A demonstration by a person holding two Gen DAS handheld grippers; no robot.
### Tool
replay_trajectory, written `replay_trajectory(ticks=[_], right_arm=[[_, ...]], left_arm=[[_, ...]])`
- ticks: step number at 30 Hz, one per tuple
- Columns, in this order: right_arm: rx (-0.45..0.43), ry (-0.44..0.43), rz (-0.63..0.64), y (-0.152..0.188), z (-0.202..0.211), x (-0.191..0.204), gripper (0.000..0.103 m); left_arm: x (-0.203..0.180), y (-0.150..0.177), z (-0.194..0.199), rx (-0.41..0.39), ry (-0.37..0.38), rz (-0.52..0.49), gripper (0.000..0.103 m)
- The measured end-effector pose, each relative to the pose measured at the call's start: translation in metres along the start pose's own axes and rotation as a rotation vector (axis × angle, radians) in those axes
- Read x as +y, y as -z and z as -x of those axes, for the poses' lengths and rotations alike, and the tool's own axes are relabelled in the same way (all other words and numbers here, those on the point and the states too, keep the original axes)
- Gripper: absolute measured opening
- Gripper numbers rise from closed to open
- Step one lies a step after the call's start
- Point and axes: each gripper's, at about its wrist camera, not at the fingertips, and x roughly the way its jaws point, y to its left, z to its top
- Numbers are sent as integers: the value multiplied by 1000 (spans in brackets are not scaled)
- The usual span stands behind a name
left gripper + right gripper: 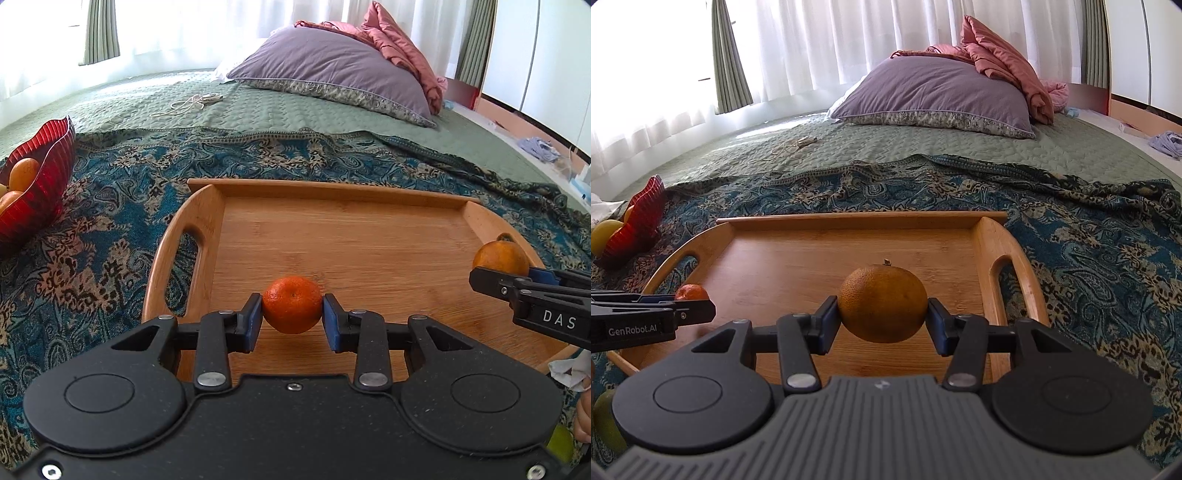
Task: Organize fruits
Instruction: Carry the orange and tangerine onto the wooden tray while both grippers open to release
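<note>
You have a fruit clamped in each hand. Your left gripper [292, 314] is closed on a small, deep-orange mandarin [292, 304], its blue pads pressing both sides; your right gripper [882, 319] is clamped the same way on a larger, duller orange with a short stem [882, 303]. Both fruits hang just above the floor of the rectangular bamboo tray with cut-out handles [332, 188], the mandarin toward its 7 o'clock corner and the orange toward 4 o'clock, as the left camera shows it.

Nothing lies on the tray yet, so the sorting looks barely begun. At 9 o'clock from the tray, well apart from it, the red ribbed glass bowl [48, 173] holds several orange fruits, and a yellow one [605, 236] shows at its near side. Something green, perhaps another fruit [607, 421], sits at the lower left edge of the right camera's view. All of that likely remains to be placed.

The tray rests on a teal paisley throw [110, 229] spread over a green quilted bedspread [258, 107]. At 12 o'clock lie a purple pillow [332, 70] and a crumpled pink quilt [399, 40], with a coiled white cord [192, 103] nearby and bright sheer curtains [812, 44] beyond.
</note>
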Motion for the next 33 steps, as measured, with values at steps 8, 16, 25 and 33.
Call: replay_trajectory(ticks=[8,16,25,33], right_arm=[[10,6,-11,3,-6,-1,54],[19,15,-3,5,-9,-1,54],[34,30,-5,9,-13,-2,54],[34,37,14,9,-12,0,55]], left_arm=[[-1,-2,-4,16,-2,-13,33],[-2,-3,-12,49,-11,-36,33],[-5,-2,-13,62,-27,-60,34],[-3,-3,-9,48,-17,-55,44]])
